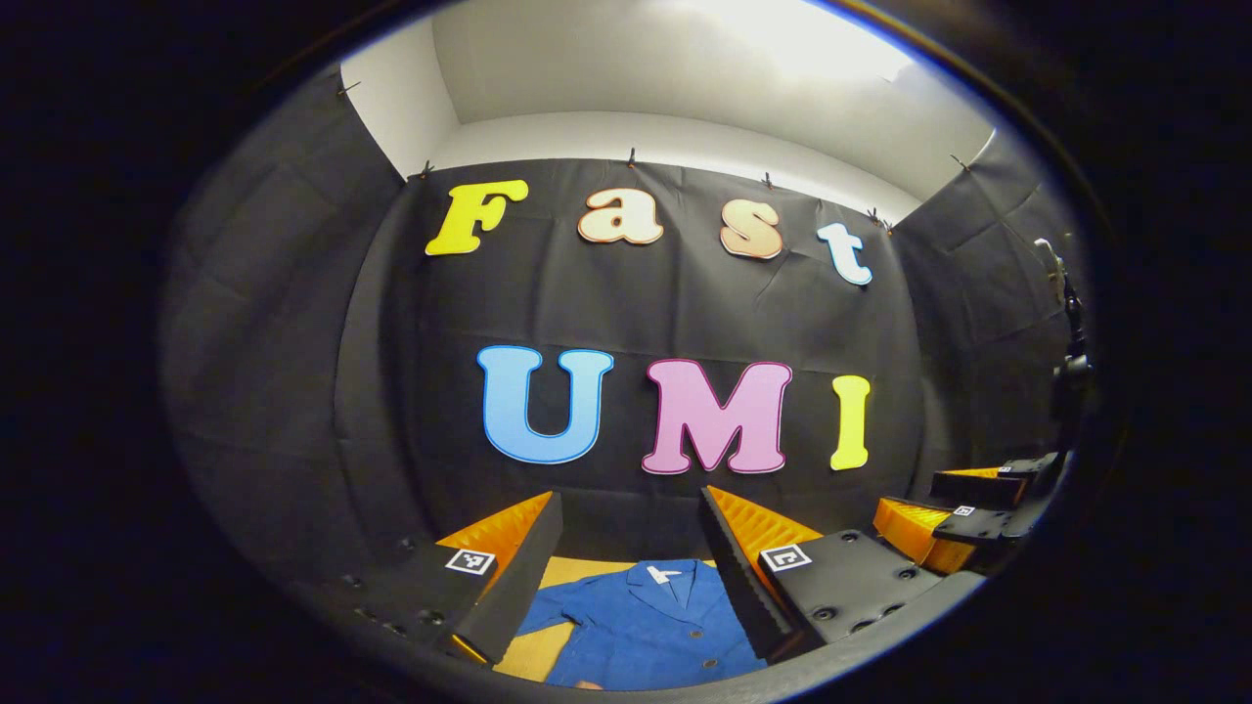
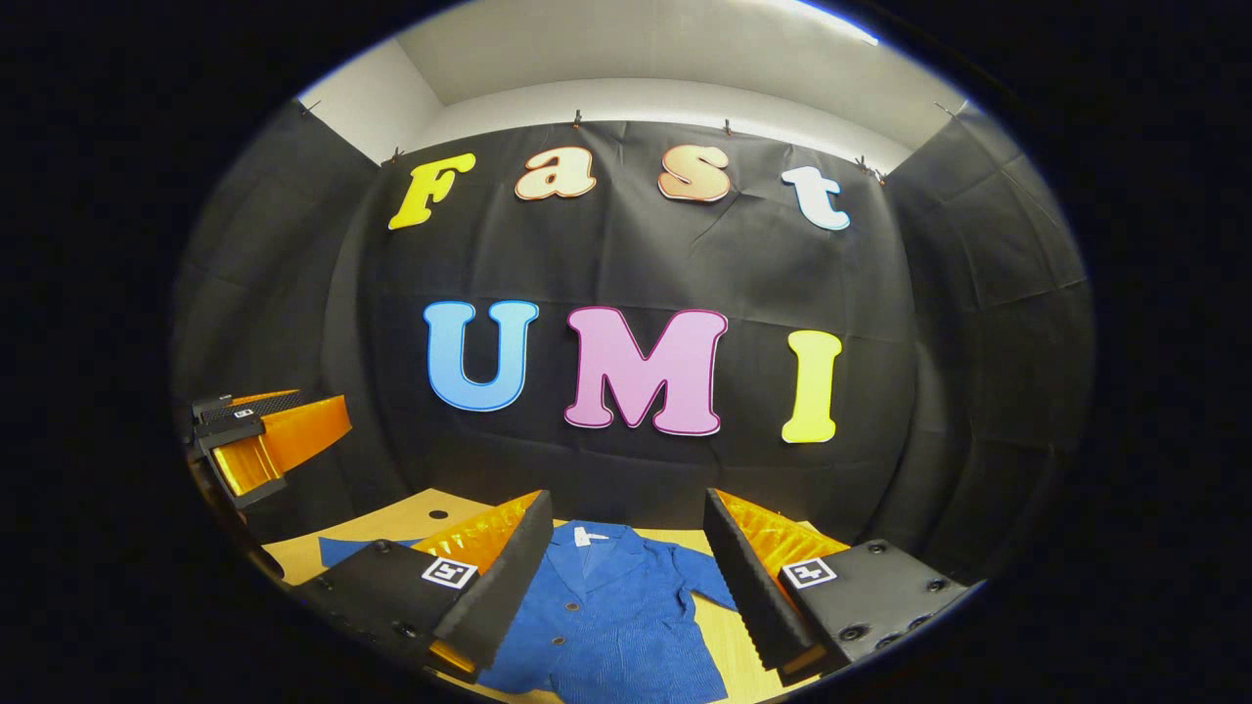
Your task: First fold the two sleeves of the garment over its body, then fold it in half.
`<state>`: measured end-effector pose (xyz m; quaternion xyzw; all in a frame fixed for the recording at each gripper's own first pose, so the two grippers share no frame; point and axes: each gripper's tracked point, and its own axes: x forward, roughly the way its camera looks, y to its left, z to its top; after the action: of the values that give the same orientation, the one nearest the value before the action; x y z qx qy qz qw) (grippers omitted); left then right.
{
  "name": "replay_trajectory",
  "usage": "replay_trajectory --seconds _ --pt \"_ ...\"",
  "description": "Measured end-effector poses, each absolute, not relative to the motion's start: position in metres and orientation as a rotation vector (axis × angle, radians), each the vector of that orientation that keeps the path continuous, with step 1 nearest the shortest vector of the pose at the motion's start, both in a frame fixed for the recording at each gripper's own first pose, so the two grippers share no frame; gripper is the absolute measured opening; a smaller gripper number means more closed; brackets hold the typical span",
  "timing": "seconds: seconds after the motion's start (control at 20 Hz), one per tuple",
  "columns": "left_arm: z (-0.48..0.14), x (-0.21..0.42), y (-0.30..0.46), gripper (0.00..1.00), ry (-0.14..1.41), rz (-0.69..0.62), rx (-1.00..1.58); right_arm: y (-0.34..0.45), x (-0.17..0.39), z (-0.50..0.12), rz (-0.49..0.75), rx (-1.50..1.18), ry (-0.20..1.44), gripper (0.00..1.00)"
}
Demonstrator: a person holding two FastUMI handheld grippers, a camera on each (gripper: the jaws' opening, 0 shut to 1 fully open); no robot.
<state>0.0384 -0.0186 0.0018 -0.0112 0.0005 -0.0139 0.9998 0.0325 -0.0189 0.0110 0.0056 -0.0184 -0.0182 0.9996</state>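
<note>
Blue collared cloth garment (image 2: 606, 616): woven, matt, fine ribbed texture, small round buttons down front. Light wooden tabletop (image 2: 391, 528): smooth, low sheen. Black cloth booth wall (image 2: 929, 323): matt, creased. Right gripper (image 2: 626, 577) and left gripper (image 1: 631, 557): ridged inner finger faces, semi-glossy, plastic-looking; outer housings matt, smooth. White room wall (image 1: 548, 68): smooth, matt.
</note>
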Motion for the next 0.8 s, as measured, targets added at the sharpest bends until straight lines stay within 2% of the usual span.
replay_trajectory --seconds 0.45,0.5,0.55,0.8 --pt "-0.015 0.061 -0.015 0.81 0.035 -0.037 -0.016 -0.022 0.046 -0.001 -0.052 0.013 -0.014 0.96" --pt "-0.020 0.061 -0.015 0.81 0.047 -0.036 -0.018 -0.025 0.047 -0.001 -0.057 0.010 -0.014 0.99" --pt "-0.022 0.062 -0.014 0.81 0.058 -0.030 -0.016 -0.026 0.047 -0.001 -0.059 0.010 -0.016 0.96" --pt "-0.032 0.068 -0.010 0.81 0.088 -0.025 -0.025 -0.039 0.053 0.000 -0.096 0.023 -0.027 0.95"
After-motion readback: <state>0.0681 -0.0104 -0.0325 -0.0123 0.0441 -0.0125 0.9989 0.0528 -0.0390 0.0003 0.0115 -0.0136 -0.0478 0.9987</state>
